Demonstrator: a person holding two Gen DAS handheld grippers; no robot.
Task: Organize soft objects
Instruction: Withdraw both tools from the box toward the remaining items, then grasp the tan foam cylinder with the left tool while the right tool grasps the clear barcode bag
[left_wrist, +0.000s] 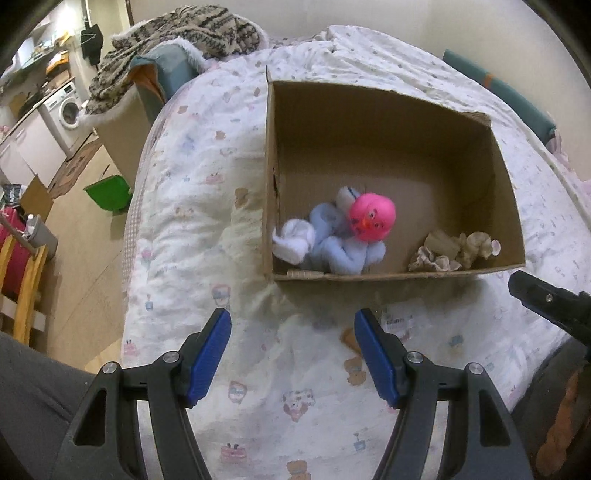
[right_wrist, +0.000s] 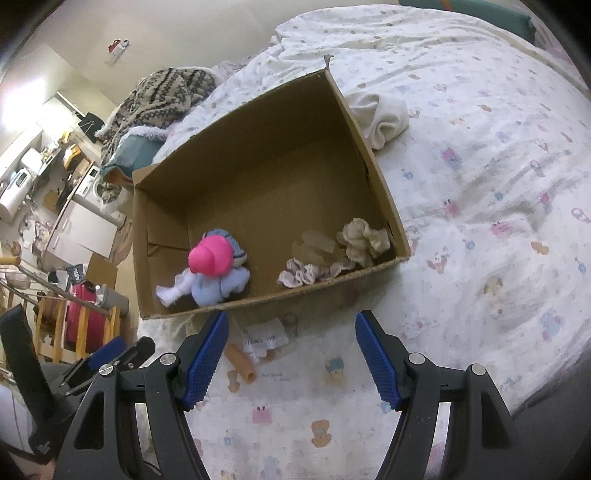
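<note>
Plush toy (left_wrist: 340, 236) in box (left_wrist: 369, 110), ahead of both gaping tools.

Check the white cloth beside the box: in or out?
Out. The white cloth lies bunched on the bedspread, outside the cardboard box's right wall.

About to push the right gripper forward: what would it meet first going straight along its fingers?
Likely the paper label lying on the quilt just before the cardboard box; the right gripper is open and empty. Depth is uncertain.

Washing machine (left_wrist: 68, 107) against far wall, landmark. Patterned knit blanket (left_wrist: 173, 44) heaped beside it, toward the bed. Green bin (left_wrist: 109, 192) on floor nearer the camera. Red suitcase (left_wrist: 13, 251) nearer still, behind yellow wooden rails (left_wrist: 27, 291).
</note>
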